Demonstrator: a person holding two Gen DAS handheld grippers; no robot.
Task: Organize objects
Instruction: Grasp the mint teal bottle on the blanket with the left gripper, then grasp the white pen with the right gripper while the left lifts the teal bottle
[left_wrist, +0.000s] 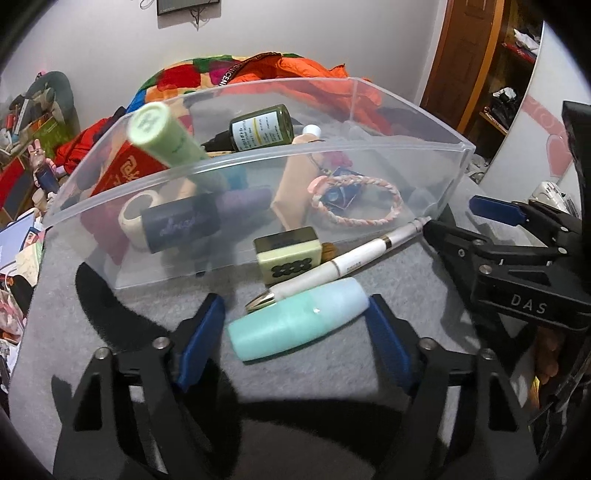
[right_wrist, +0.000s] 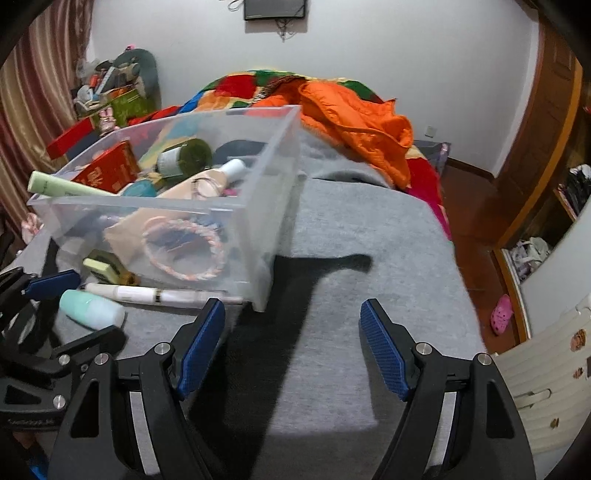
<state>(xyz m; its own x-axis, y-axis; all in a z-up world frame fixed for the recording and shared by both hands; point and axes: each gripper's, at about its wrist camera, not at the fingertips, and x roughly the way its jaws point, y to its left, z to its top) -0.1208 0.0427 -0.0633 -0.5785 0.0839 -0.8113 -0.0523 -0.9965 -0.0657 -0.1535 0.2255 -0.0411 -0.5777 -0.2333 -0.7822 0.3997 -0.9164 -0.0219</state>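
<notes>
Mint-to-pale-blue bottle, white pen with gold tip, pale-green tile with black dot pattern, clear bin holding pink-white braided bracelet, dark-green bottle, red box with gold print, all on grey cloth; blue gripper pads.

Left black gripper with blue pads angled downward, jaws apart. Right black gripper with blue pads likewise angled downward, jaws apart, holding nothing.
</notes>
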